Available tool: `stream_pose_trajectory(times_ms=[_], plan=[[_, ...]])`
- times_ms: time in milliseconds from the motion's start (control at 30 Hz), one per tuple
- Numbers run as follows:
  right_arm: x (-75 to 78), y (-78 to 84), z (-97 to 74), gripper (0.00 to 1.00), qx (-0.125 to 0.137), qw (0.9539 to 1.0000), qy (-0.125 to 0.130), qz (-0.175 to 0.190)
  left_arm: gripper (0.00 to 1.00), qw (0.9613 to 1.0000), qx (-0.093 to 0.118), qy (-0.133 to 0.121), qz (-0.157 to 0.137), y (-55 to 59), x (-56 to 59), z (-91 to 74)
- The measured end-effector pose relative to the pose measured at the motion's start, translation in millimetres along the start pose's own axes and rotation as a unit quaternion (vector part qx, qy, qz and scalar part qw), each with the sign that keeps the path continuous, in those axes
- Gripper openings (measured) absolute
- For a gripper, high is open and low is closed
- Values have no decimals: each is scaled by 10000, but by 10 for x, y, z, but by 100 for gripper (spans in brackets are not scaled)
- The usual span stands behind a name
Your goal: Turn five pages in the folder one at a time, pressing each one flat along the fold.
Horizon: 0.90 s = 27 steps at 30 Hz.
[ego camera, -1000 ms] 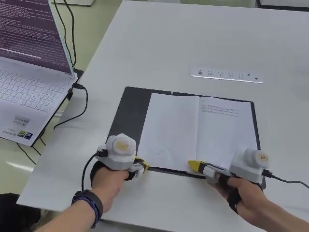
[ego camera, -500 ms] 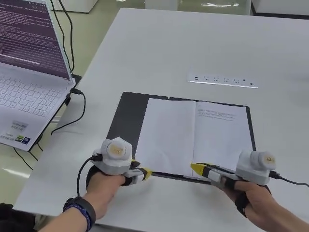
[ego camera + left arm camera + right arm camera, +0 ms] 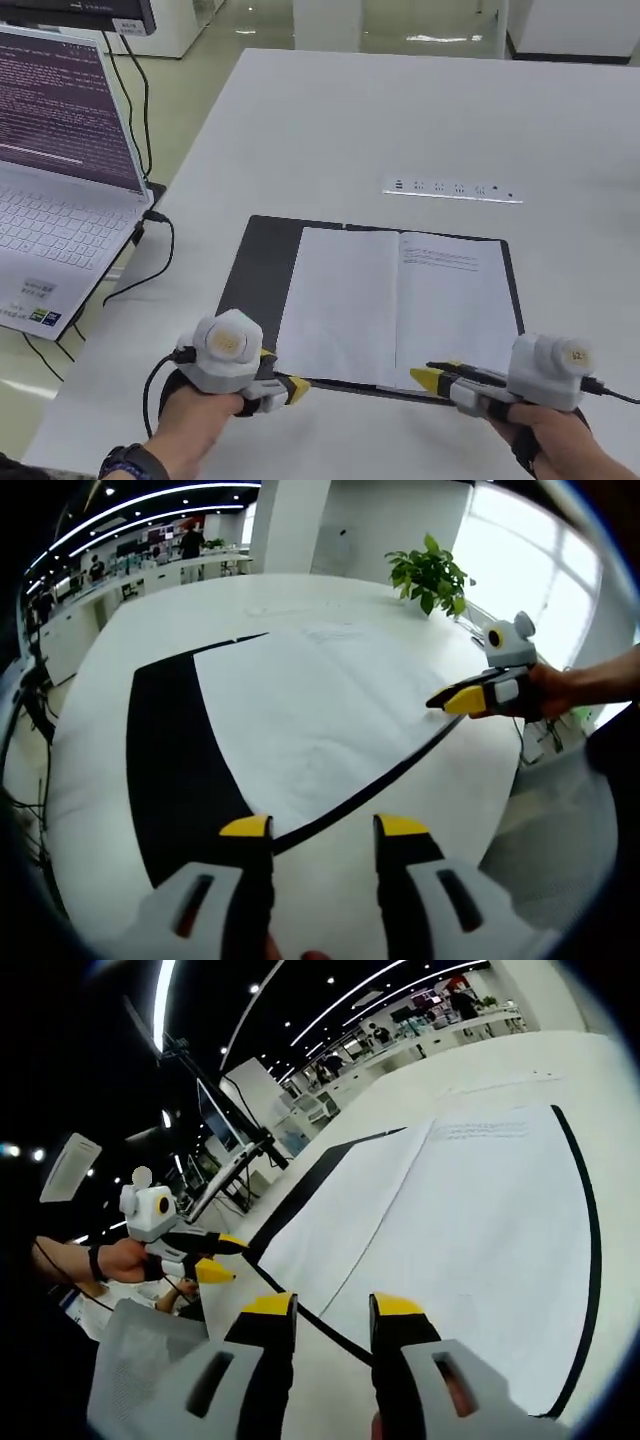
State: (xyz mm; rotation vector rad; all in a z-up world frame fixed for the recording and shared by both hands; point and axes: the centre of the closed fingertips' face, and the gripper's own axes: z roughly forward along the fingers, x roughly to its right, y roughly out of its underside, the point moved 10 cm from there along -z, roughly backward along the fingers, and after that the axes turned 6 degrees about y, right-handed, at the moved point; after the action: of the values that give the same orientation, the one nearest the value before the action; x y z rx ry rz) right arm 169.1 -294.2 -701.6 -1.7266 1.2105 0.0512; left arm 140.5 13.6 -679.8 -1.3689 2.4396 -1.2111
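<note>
Lying open on the white surface (image 3: pixel 420 90), near its front edge: one folder (image 3: pixel 262 262), its dark cover showing as a broad band to the left of the white pages (image 3: pixel 345 300). The left-hand sheet is looking blank; the right-hand page (image 3: pixel 455 290) is carrying a few lines of print at its top.

The left gripper (image 3: pixel 292 388) is hovering just off the folder's near left corner, its yellow-tipped fingers (image 3: pixel 247 828) standing moderately apart and gripping nothing. The folder's near edge is showing through the gap in the left gripper view.

The right gripper (image 3: pixel 428 379) is sitting at the near edge below the right-hand page, its fingers (image 3: pixel 268 1306) likewise parted with nothing between them. Whether either gripper is touching the folder cannot be told.

A socket strip (image 3: pixel 452 189) is lying beyond the folder. A laptop (image 3: pixel 60 200), screen lit, is standing open at the left.
</note>
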Motion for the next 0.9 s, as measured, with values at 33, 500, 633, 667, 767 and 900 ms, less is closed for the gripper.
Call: stream_pose_trajectory(times_ms=[33, 500, 633, 667, 767, 900], plan=[[-4, -7, -41, 28, -12, 9999, 20, -106, 40, 10000, 22, -1, 26, -8, 11, -24], [40, -96, -520, 39, 129, 9978, 347, -554, 50, 9990, 232, -69, 369, -127, 98, -287], [62, -128, -647, 41, 211, 9969, 445, -618, 53, 9985, 370, -68, 402, -195, 110, -377], [47, -145, -696, 42, 244, 9967, 470, -610, 55, 9984, 444, -27, 343, -215, 117, -402], [31, -174, -807, 45, 398, 9958, 549, -619, 61, 9978, 611, 31, 258, -249, 127, -464], [-7, -187, -955, 47, 519, 9943, 657, -667, 62, 9972, 631, -43, 396, -256, 164, -556]])
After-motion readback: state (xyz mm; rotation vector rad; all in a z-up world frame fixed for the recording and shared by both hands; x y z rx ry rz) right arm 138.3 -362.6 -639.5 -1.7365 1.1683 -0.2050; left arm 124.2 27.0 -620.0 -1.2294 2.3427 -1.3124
